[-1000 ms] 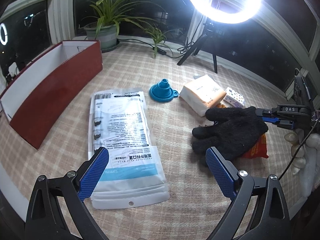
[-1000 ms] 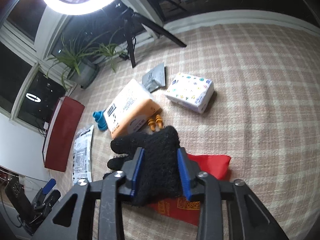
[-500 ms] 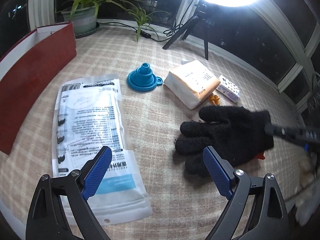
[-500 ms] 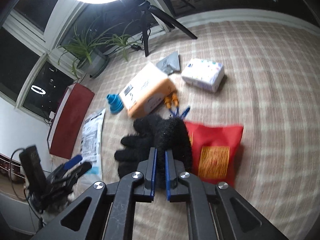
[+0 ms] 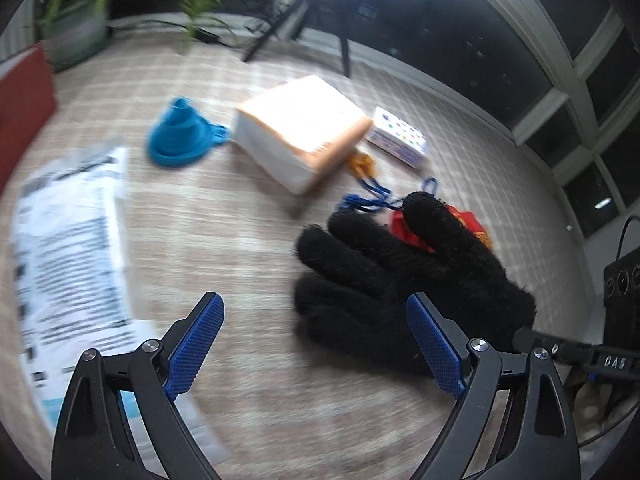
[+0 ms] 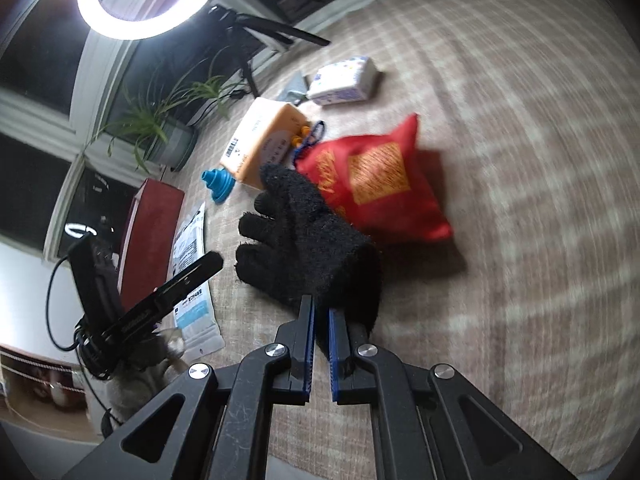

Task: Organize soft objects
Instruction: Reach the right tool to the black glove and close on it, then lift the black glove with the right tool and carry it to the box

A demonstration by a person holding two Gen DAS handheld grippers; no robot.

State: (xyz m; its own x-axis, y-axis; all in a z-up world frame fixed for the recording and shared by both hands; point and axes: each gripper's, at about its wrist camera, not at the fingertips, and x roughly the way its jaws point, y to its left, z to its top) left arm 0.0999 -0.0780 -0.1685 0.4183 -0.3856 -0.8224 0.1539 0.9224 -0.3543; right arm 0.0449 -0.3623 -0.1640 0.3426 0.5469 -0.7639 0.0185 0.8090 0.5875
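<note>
My right gripper (image 6: 321,314) is shut on the cuff of a black fuzzy glove (image 6: 304,236) and holds it lifted above the checked cloth. The glove also shows in the left wrist view (image 5: 404,276), fingers pointing left. My left gripper (image 5: 316,340) is open and empty, close in front of the glove, its right finger beside the glove's palm. A red pouch with gold print (image 6: 376,184) lies uncovered behind the glove; a part shows in the left wrist view (image 5: 404,224).
An orange tissue pack (image 5: 300,136), a blue funnel (image 5: 180,140), a small white patterned pack (image 5: 400,142), orange earplugs on a blue cord (image 5: 362,164) and a white mask bag (image 5: 68,248) lie on the cloth. A red box (image 6: 150,236) stands left. Plant and ring light at the back.
My right gripper closed on the glove and lifted it off the red pouch. My left gripper moved right, toward the glove.
</note>
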